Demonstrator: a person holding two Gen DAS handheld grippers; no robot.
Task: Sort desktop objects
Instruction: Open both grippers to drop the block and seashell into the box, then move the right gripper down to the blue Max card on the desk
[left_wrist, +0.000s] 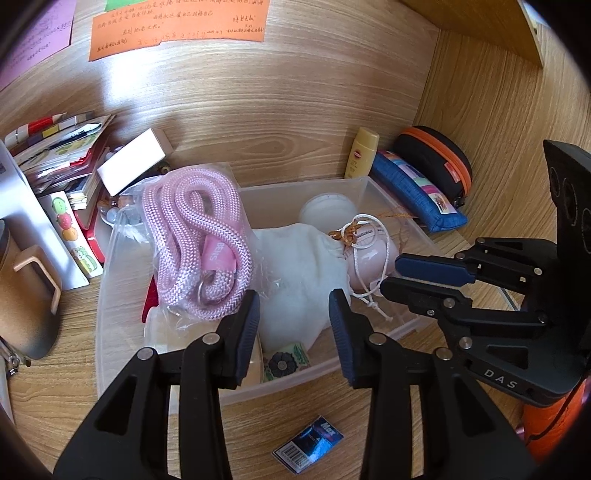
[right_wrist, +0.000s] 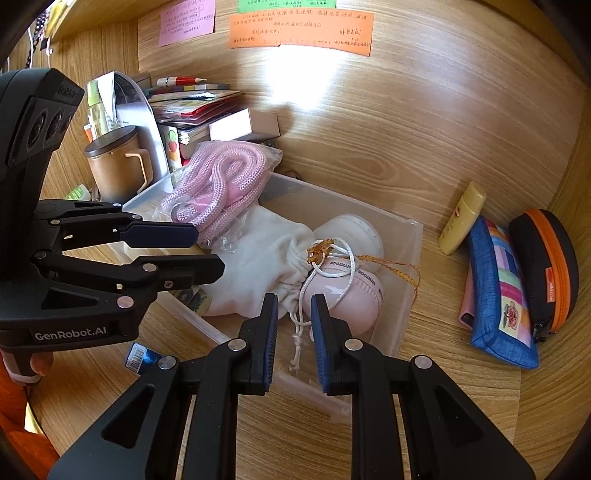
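Note:
A clear plastic bin (left_wrist: 376, 188) (right_wrist: 402, 236) on the wooden desk holds a bagged pink rope (left_wrist: 192, 240) (right_wrist: 218, 184), a white drawstring pouch (left_wrist: 299, 266) (right_wrist: 258, 258) and a pink and white round device (left_wrist: 373, 254) (right_wrist: 351, 291). My left gripper (left_wrist: 293, 314) (right_wrist: 210, 251) is open and empty above the pouch at the bin's near side. My right gripper (right_wrist: 294, 312) (left_wrist: 391, 275) is open with a narrow gap, empty, over the pouch's white cord (right_wrist: 299, 325) beside the pink device.
A small blue packet (left_wrist: 310, 448) (right_wrist: 142, 356) lies on the desk before the bin. A yellow bottle (right_wrist: 461, 218), a blue pencil case (right_wrist: 502, 295) and a black and orange case (right_wrist: 546, 266) lie right. A mug (right_wrist: 118, 170), books and a white box (left_wrist: 133, 162) crowd the left.

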